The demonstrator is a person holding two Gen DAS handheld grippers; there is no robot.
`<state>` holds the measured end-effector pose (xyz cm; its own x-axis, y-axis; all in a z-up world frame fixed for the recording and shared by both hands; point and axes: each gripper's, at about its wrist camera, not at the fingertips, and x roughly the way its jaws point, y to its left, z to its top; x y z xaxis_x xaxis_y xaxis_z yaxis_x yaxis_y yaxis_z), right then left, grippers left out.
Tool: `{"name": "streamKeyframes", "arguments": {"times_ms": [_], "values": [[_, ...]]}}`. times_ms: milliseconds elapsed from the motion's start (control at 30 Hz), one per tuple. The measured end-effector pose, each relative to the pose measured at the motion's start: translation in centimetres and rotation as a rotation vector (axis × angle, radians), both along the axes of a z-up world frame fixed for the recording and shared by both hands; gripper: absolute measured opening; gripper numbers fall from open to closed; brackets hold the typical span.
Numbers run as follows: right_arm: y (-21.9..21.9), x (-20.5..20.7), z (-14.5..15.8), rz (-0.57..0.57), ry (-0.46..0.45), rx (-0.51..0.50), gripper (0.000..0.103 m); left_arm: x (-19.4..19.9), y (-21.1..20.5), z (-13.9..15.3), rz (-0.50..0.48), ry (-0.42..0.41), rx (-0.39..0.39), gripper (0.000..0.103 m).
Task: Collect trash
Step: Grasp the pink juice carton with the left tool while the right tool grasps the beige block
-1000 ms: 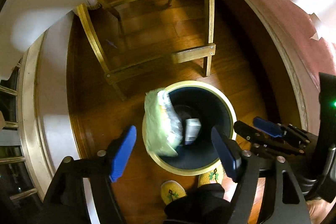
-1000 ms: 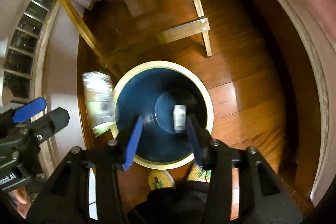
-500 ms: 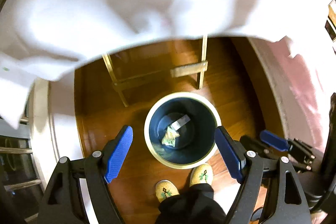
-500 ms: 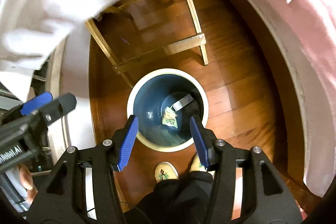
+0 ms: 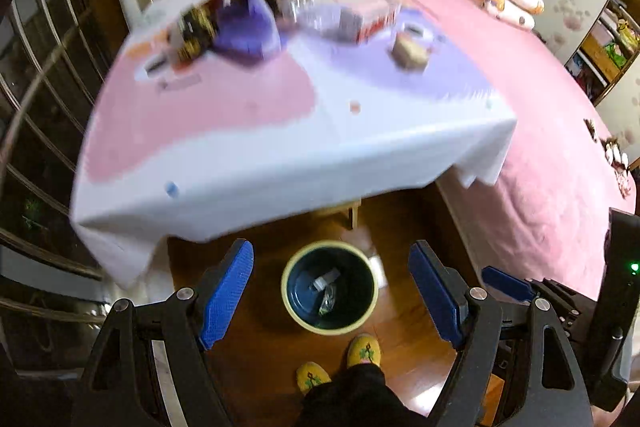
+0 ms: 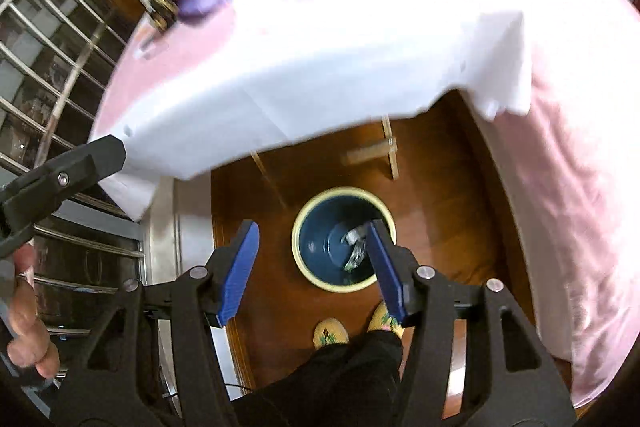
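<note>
Trash [image 5: 326, 289] in bin [image 5: 289, 291], below empty opening right gripper [image 6: 312, 267].

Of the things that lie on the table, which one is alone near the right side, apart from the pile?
The small brown box. It sits by itself on the purple patch of the tablecloth, while the other things crowd together further left.

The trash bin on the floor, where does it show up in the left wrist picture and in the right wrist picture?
Left wrist view: the trash bin sits low in the middle, framed between the open blue fingers, with wrappers inside.
Right wrist view: the bin is just right of centre, its right side partly behind the right-hand finger.
Shared landmark: the yellow slippers sit on the floor just below the bin in both views.
</note>
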<state>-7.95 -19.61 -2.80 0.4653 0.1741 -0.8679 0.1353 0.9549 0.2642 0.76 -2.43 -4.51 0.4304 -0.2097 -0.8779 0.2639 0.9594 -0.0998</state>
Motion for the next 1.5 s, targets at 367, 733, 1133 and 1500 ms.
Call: {"name": "streamKeyframes", "arguments": {"times_ms": [367, 733, 1133, 1500], "values": [[-1.6, 2.4, 8.8, -0.052, -0.137, -0.071, 0.055, 1.3, 0.3, 8.9, -0.033, -0.113, 0.002, 0.080], [-5.2, 12.5, 7.9, -0.068, -0.147, -0.118, 0.055, 8.0, -3.3, 10.7, -0.077, -0.210, 0.049, 0.078], [-10.3, 30.0, -2.3, 0.015, 0.005, -0.036, 0.055, 24.7, -11.7, 5.1, -0.016, -0.088, 0.114, 0.078], [-11.8, 35.8, -5.1, 0.220, -0.045, -0.167, 0.045, 35.7, -17.2, -0.4, -0.014, 0.020, 0.165, 0.078]]}}
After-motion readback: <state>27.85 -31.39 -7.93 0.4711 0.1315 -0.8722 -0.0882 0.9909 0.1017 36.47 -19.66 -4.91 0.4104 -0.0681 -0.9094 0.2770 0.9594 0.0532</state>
